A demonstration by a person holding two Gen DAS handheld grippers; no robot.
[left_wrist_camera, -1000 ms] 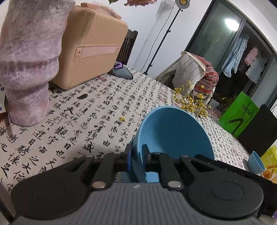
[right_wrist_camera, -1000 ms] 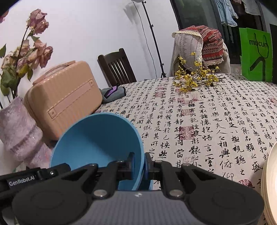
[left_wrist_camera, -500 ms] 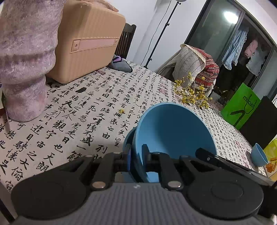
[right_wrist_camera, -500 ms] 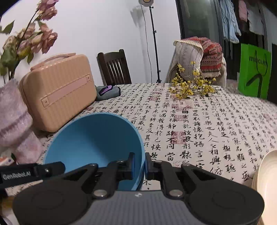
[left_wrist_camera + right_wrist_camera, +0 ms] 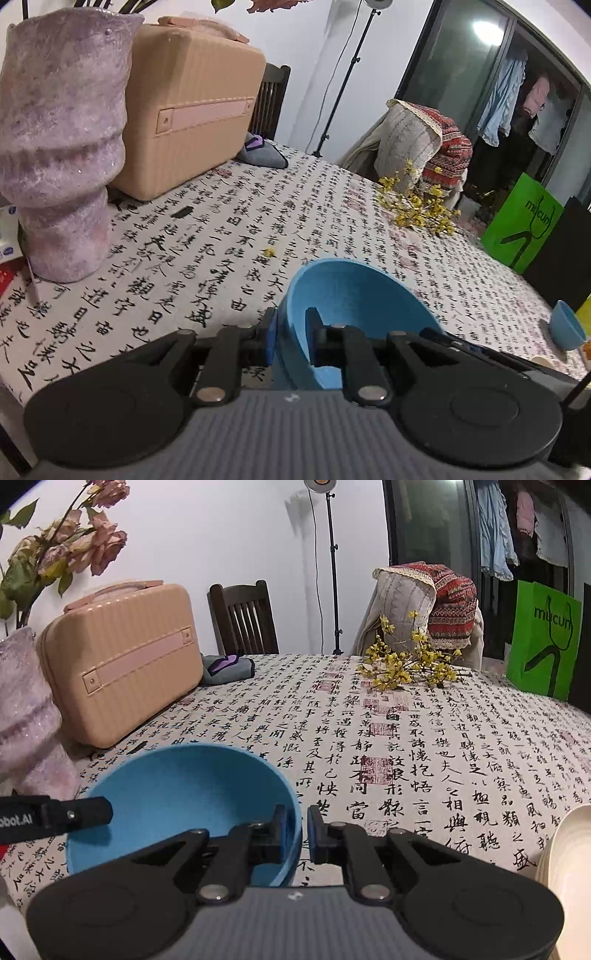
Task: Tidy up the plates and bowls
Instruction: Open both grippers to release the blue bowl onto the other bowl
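Note:
One blue bowl (image 5: 354, 295) (image 5: 184, 794) is gripped from both sides, low over the calligraphy tablecloth (image 5: 406, 757). My left gripper (image 5: 291, 326) straddles the bowl's near rim, one pad outside and one inside. Its jaws are opening, with the rim still between the pads. My right gripper (image 5: 295, 825) is shut on the opposite rim. Each gripper shows as a black bar at the bowl's far edge in the other wrist's view. A second, smaller blue bowl (image 5: 567, 330) sits at the table's far right. Cream plates (image 5: 565, 853) are stacked at the right edge of the right wrist view.
A mauve vase (image 5: 62, 147) with dried roses and a tan suitcase (image 5: 122, 661) stand at the left. A grey cloth (image 5: 227, 668) and a yellow flower sprig (image 5: 406, 664) lie farther back. Chairs and a green bag (image 5: 543, 638) stand beyond the table.
The bowl has tipped from steeply tilted toward level and sits lower over the cloth. The left fingers have spread slightly around the rim. Both views have rolled a little.

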